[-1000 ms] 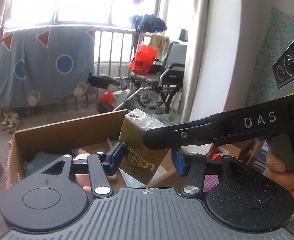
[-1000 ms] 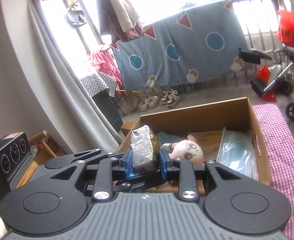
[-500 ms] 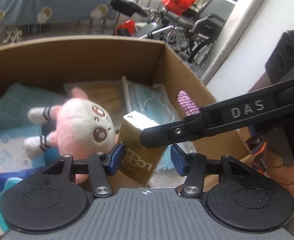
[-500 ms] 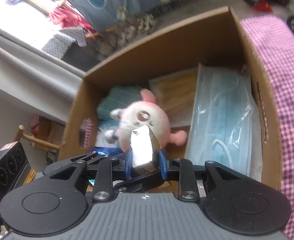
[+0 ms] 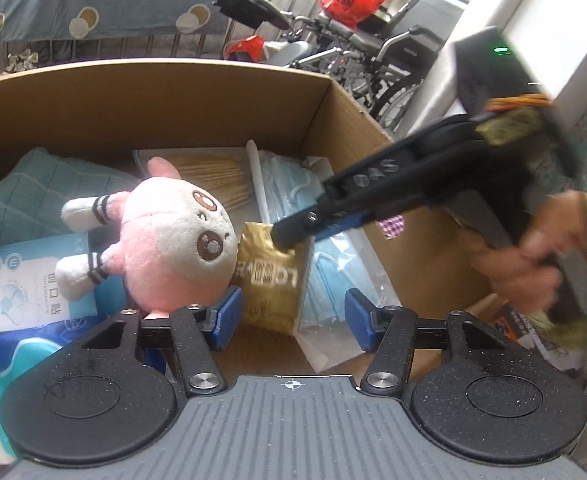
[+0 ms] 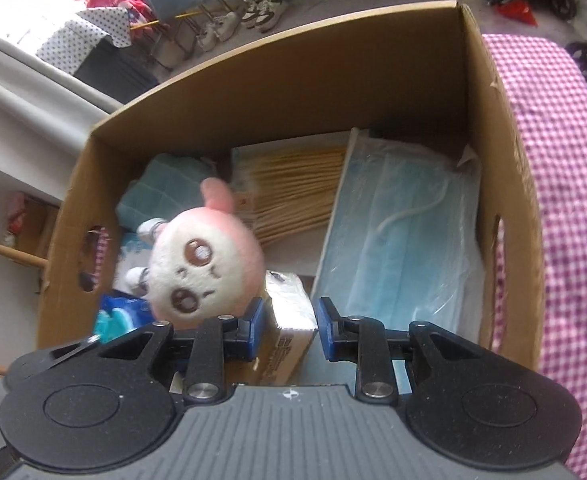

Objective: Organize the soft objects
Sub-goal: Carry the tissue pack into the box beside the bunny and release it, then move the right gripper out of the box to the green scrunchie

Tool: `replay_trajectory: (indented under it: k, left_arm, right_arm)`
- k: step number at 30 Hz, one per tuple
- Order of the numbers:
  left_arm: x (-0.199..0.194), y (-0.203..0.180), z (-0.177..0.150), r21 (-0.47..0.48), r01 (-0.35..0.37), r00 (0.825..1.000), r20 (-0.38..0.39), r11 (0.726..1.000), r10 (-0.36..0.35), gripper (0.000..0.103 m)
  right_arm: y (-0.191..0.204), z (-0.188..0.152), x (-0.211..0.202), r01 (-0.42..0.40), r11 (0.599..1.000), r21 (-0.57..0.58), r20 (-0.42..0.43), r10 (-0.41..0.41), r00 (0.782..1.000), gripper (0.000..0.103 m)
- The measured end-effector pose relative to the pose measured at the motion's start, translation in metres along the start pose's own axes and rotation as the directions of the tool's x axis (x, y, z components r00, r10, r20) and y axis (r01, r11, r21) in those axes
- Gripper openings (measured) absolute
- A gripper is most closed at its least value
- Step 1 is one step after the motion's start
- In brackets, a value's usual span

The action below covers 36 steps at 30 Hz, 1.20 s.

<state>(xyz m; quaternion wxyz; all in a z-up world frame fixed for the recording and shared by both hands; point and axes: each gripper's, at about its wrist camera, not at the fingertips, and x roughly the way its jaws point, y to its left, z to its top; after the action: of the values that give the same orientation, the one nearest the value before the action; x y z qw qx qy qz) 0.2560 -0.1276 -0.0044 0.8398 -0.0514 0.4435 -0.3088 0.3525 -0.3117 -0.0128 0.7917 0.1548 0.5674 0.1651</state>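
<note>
A gold foil packet [image 5: 269, 280] stands in the open cardboard box [image 5: 153, 68], just beside a pink and white plush toy [image 5: 173, 248]. My left gripper [image 5: 293, 318] has the packet between its blue pads, but its jaws are opening and the right pad stands clear of it. My right gripper [image 6: 289, 328] is shut on the packet [image 6: 289, 320], gripping its top end. In the left wrist view its black fingers [image 5: 293, 232] reach in from the right. The plush toy [image 6: 205, 268] lies just left of the right gripper.
The box [image 6: 273, 52] also holds a pack of blue face masks [image 6: 405, 248], a pack of wooden sticks [image 6: 293, 196], a teal cloth [image 5: 33, 192] and a blue-white packet [image 5: 21, 284]. A pink checked cloth [image 6: 553, 160] lies right of the box. A wheelchair [image 5: 393, 40] stands behind.
Both grippers have tipped down and sunk into the box with the gold packet. The left jaws have spread and no longer press on it. The right gripper still holds it.
</note>
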Motion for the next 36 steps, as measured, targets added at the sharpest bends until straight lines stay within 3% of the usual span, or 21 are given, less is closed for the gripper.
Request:
replay_trajectory:
  k: [8,13,16,22,26,30,34,35,36]
  left_arm:
    - [-0.036,-0.006,-0.016,0.039,0.027,0.997,0.074,0.999,-0.03,0.072]
    - [-0.054,-0.009,-0.024,0.067,0.043,0.992,0.116,0.997,-0.051,0.084]
    - [-0.069,-0.005,-0.031,0.063,0.053,0.988,0.141,0.997,-0.061,0.096]
    - [-0.096,0.008,-0.047,0.036,0.037,0.983,0.177,0.999,-0.043,0.099]
    - [-0.111,0.018,-0.06,-0.012,0.007,0.983,0.182,1.0,-0.005,0.099]
    - [-0.124,0.025,-0.072,-0.048,-0.011,0.982,0.19,0.999,0.02,0.099]
    - [-0.132,0.031,-0.081,-0.074,-0.019,0.982,0.186,0.997,0.033,0.1]
    - [-0.134,0.034,-0.084,-0.083,-0.011,0.982,0.184,0.996,0.026,0.1]
    - [-0.135,0.037,-0.087,-0.093,-0.001,0.984,0.179,0.996,0.018,0.1]
  right_arm:
    - [0.011,0.012,0.01,0.162,0.984,-0.071,0.035,-0.16,0.986,0.032]
    - [0.013,0.005,-0.013,0.137,0.99,-0.031,0.095,-0.134,0.986,0.032]
    - [0.006,0.005,-0.023,0.101,0.995,0.027,0.099,-0.103,0.99,0.032]
    - [-0.001,0.001,-0.004,0.072,0.991,0.116,0.029,-0.076,0.997,0.033]
    - [0.003,0.0,0.007,0.064,0.99,0.127,0.028,-0.068,0.997,0.033]
    - [0.002,-0.01,-0.012,0.066,0.988,0.139,0.083,-0.079,0.993,0.033]
    - [0.008,-0.04,-0.067,0.025,0.992,0.122,0.195,-0.048,0.98,0.033]
    - [0.011,-0.052,-0.083,0.005,0.994,0.111,0.226,-0.03,0.974,0.036]
    - [0.014,-0.064,-0.1,-0.017,0.995,0.099,0.255,-0.009,0.967,0.046]
